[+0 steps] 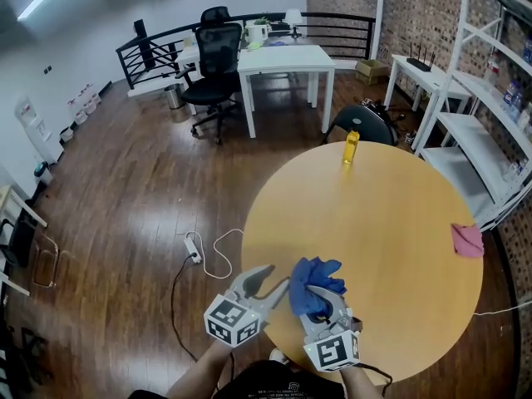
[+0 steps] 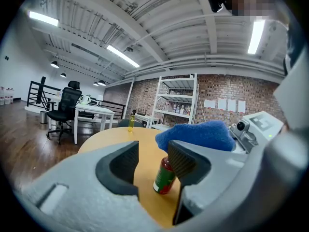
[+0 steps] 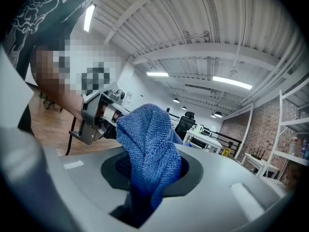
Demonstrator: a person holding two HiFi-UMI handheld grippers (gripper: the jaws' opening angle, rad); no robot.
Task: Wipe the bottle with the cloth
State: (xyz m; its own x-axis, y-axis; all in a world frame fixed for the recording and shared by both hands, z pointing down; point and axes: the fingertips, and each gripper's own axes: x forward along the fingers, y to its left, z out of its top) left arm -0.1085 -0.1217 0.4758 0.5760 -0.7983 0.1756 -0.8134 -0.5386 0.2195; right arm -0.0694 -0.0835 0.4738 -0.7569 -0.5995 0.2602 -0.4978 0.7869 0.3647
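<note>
A small bottle (image 2: 165, 175) with red contents and a green label stands on the round wooden table (image 1: 391, 223), just beyond my left gripper's (image 2: 152, 161) open jaws. Nothing is between those jaws. My right gripper (image 3: 149, 178) is shut on a blue cloth (image 3: 147, 149), which bunches up out of the jaws. In the left gripper view the blue cloth (image 2: 195, 135) covers the top of the bottle. In the head view both grippers are at the table's near edge: the left gripper (image 1: 276, 276) beside the blue cloth (image 1: 314, 285), which hides the bottle.
A yellow bottle (image 1: 350, 148) stands at the table's far edge. A pink cloth (image 1: 467, 239) lies at the right rim. Beyond are a white desk (image 1: 287, 61), an office chair (image 1: 212, 69), white shelving (image 1: 486, 106) and a cable (image 1: 208, 256) on the floor.
</note>
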